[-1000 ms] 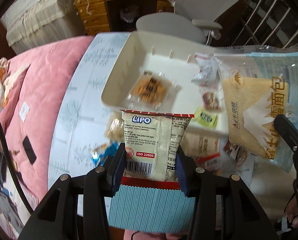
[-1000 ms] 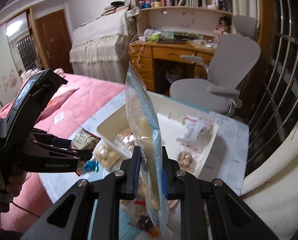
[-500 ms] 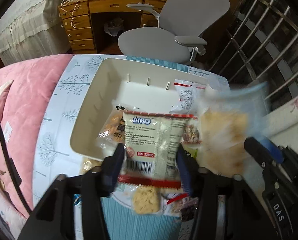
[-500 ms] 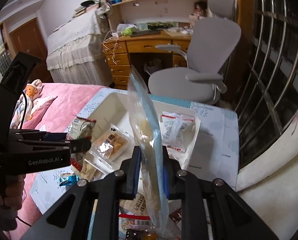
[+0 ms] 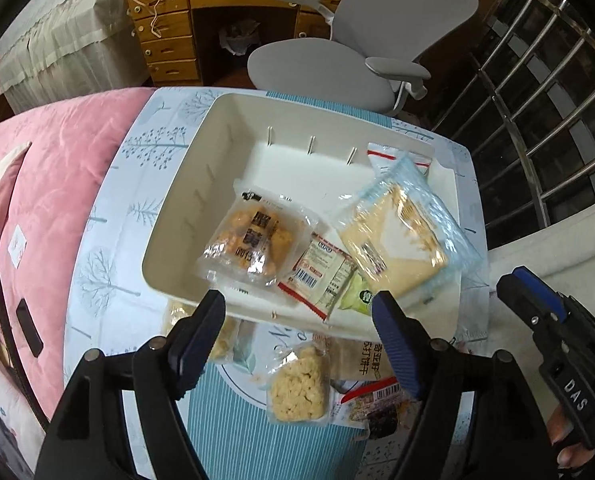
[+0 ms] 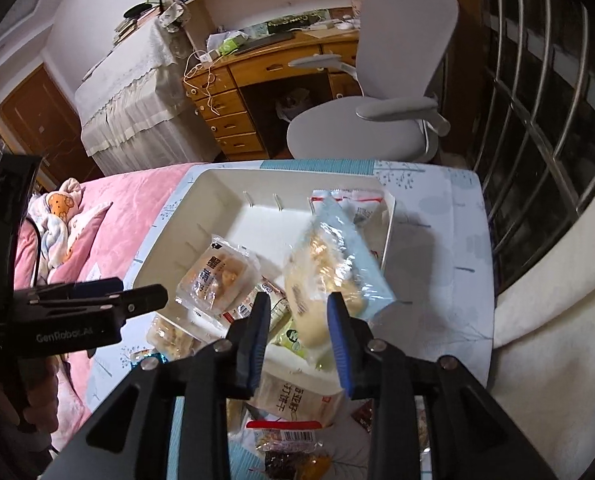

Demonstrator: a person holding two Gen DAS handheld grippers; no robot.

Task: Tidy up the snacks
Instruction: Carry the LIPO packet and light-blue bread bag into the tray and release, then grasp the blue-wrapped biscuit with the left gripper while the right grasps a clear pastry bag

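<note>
Blue bread bag (image 5: 403, 236) lies in white tray (image 5: 185, 216), just ahead of right gripper (image 6: 299, 334), jaws just opening, nothing pinched. Red-edged pkt (image 5: 321, 276) in tray ahead of left gripper (image 5: 299, 326), jaws just opening, empty.

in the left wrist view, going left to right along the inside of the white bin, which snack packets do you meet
Clear packet of golden-brown cakes with dark lettering → white red-edged wrapper with barcodes → small green-and-white sachet → large pale blue bag holding a yellow slab of bread, all lying in the white plastic bin.
</note>
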